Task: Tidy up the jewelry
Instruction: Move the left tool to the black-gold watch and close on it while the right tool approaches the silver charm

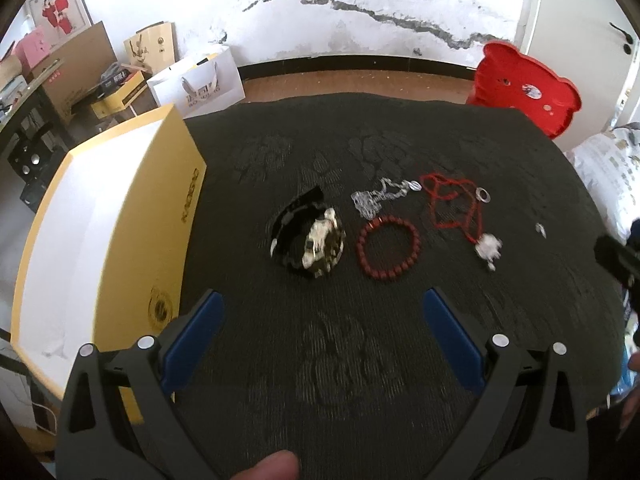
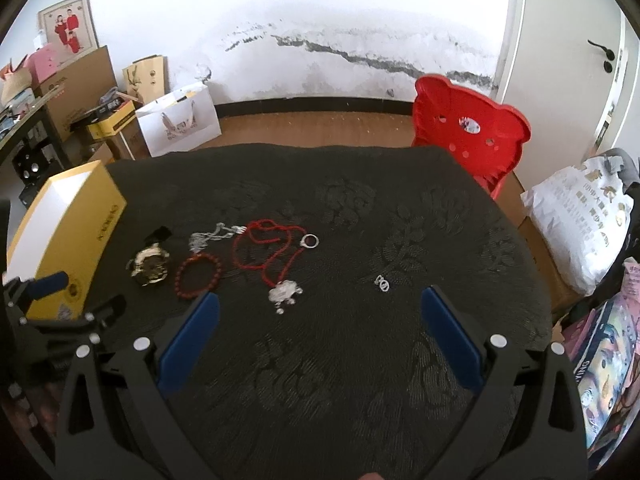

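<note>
Left wrist view: the left gripper (image 1: 320,316) hangs spread wide over the dark cloth, gripping nothing, aimed at the watch (image 1: 310,240) and red bead bracelet (image 1: 388,249). Nothing's sorted yet, I'd say. The right gripper (image 2: 320,316) is equally agape near the small silver ring (image 2: 382,283). The yellow box (image 1: 120,240) sits closed at the left; its contents are hidden. Next comes a careful pinch.

On the dark patterned cloth (image 2: 320,360): one black-strapped watch (image 2: 150,266), one red bead bracelet (image 2: 199,276), one silver chain (image 2: 208,236), one red cord necklace (image 2: 268,248), one small silver piece (image 2: 382,282), one yellow box (image 2: 68,236).
</note>
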Available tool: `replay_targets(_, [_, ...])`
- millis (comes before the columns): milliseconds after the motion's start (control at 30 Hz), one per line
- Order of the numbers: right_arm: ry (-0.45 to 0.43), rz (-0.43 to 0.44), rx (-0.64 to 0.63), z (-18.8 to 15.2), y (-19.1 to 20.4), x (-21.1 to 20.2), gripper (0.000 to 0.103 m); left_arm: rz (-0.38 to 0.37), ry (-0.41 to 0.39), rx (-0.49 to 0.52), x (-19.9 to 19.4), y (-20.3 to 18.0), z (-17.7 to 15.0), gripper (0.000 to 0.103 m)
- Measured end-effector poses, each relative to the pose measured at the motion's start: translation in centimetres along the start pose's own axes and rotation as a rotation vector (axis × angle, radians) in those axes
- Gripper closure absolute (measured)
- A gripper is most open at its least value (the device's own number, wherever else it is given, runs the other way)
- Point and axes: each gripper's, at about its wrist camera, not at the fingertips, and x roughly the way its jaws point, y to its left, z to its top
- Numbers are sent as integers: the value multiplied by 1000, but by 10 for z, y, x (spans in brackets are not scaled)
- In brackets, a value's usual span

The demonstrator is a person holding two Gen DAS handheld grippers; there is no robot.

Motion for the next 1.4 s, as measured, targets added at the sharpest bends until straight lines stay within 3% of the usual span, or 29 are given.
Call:
replay_targets(200, [34, -6, 0, 4, -5, 32, 6, 15, 3, -4, 33, 6, 24, 6])
replay_targets(600, [73, 4, 22, 6, -11, 73, 6, -11, 30, 12, 77, 5, 36, 6])
replay_targets(1133, [93, 24, 18, 9, -9, 94, 6, -70, 103, -65, 115, 31, 41, 6])
replay_targets(1400, [101, 28, 9, 10, -7, 98, 6, -50, 116, -58, 129, 34, 37, 6])
